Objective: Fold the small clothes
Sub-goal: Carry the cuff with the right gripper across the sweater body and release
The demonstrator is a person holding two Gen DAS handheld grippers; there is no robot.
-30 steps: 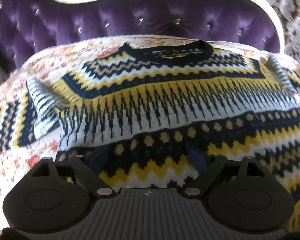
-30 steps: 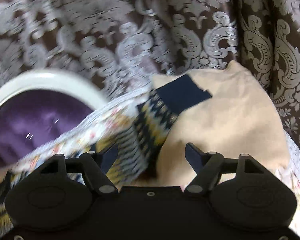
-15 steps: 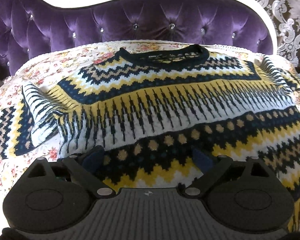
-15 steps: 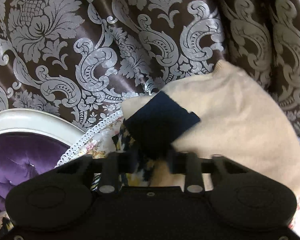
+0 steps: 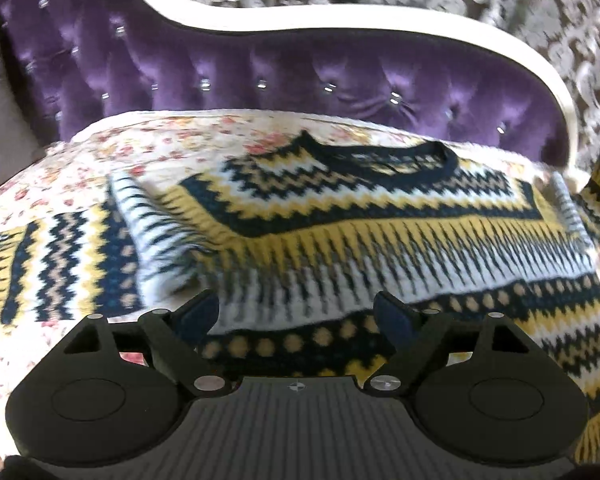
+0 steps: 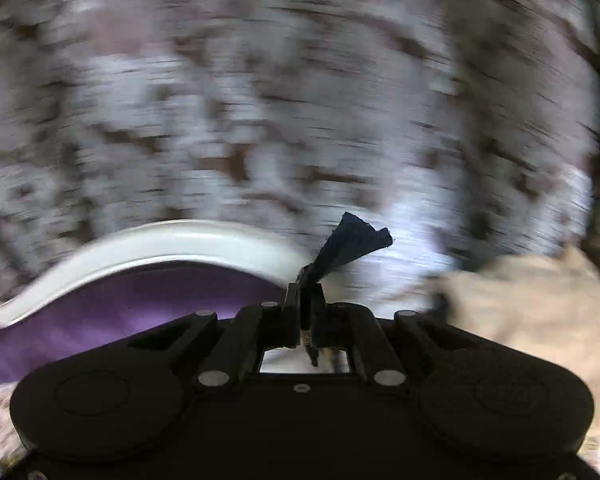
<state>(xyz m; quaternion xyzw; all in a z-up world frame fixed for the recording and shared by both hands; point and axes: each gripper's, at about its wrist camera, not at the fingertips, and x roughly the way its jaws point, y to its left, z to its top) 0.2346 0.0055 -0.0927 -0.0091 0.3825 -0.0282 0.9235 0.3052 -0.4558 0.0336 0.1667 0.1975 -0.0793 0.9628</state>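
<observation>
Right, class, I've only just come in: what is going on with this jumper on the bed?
A person with a gripper in each hand is starting to fold a patterned jumper spread flat on a floral bedspread. The right gripper is shut on the jumper's navy cuff, and that view is blurred. The left gripper hovers over the lower body, its jaws closing, pads not yet pressing on cloth. A beige garment lies to one side.

Rt view: curtain (image 6: 284, 92) motion-blurred.

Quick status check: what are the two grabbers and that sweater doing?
Right gripper shut on navy sleeve cuff. Left gripper closing, nothing between fingers, over sweater. Beige cushion alongside.
</observation>
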